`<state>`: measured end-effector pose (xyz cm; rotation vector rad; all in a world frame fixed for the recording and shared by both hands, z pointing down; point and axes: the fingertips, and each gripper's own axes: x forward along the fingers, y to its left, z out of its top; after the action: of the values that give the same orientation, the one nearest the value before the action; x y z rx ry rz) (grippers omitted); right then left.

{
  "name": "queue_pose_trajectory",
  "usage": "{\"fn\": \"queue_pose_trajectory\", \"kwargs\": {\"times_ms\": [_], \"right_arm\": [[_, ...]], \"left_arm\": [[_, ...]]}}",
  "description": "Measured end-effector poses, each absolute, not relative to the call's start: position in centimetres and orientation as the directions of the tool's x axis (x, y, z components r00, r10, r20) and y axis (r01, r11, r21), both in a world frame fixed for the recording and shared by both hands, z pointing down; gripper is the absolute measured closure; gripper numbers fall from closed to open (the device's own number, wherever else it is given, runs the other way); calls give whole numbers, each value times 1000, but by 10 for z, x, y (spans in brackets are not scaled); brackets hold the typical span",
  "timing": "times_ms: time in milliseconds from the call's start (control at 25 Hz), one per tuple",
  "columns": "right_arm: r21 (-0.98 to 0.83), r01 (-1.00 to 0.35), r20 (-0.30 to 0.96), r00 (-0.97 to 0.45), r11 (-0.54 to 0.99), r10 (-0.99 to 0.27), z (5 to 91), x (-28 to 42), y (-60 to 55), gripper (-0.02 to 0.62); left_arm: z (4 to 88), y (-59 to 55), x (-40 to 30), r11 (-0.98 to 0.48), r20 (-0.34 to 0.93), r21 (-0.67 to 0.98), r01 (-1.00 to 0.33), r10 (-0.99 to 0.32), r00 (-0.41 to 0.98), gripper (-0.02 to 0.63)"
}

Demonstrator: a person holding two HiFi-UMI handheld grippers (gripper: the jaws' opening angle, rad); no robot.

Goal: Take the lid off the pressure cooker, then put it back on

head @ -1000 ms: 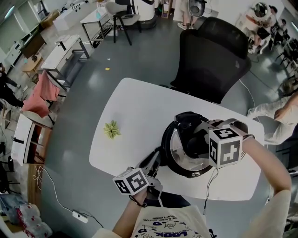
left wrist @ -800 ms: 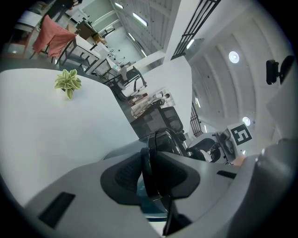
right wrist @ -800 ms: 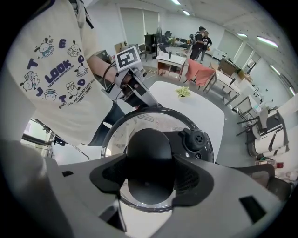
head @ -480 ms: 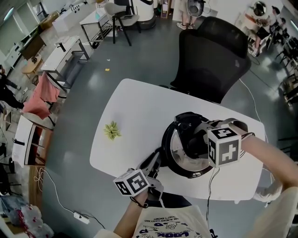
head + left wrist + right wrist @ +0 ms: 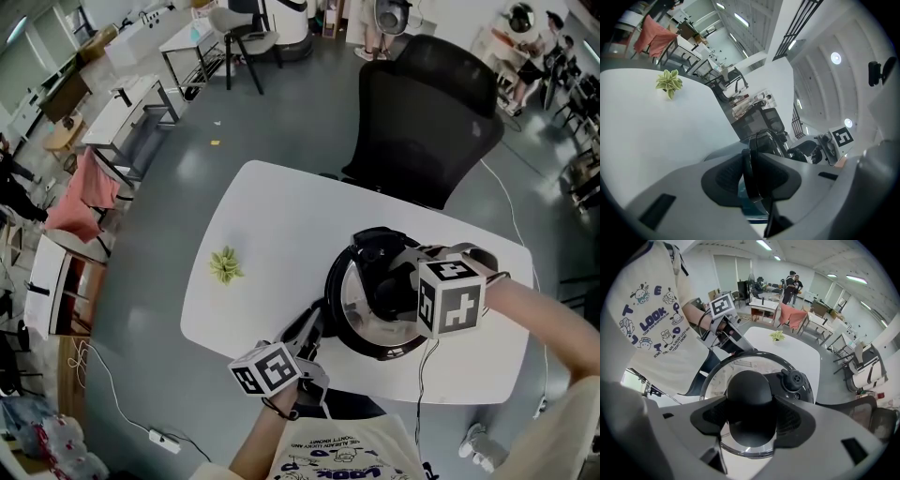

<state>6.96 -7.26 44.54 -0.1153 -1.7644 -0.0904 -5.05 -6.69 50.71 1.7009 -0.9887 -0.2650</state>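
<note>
Lid (image 5: 723, 376) sits on the pressure cooker (image 5: 336, 295), near right on the table (image 5: 272, 225). Looks heavy, stiff, slick; the round knob (image 5: 749, 387), clamped in the right gripper (image 5: 750, 418), is the sensible hold. Left gripper (image 5: 754, 164) pinches the cooker's side handle (image 5: 751, 183).

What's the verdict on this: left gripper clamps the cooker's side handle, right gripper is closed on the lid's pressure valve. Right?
One error: the right gripper is closed on the black knob, not the pressure valve, which stands free beside it, per the right gripper view. The left gripper does clamp the side handle.
</note>
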Motion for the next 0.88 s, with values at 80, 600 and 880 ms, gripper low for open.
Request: {"fn": "queue_pose_trajectory", "kwargs": {"times_ms": [80, 600, 880], "right_arm": [[1, 115, 980, -196, 993, 22, 445, 69, -73, 290], [12, -28, 969, -245, 1000, -19, 445, 68, -77, 287], [23, -211, 958, -276, 977, -82, 445, 68, -82, 288]], "left_arm": [[507, -67, -51, -55, 297, 876, -479, -720, 627, 497], [508, -67, -51, -55, 304, 871, -489, -720, 623, 497], [509, -67, -52, -57, 312, 866, -497, -716, 625, 495]]}}
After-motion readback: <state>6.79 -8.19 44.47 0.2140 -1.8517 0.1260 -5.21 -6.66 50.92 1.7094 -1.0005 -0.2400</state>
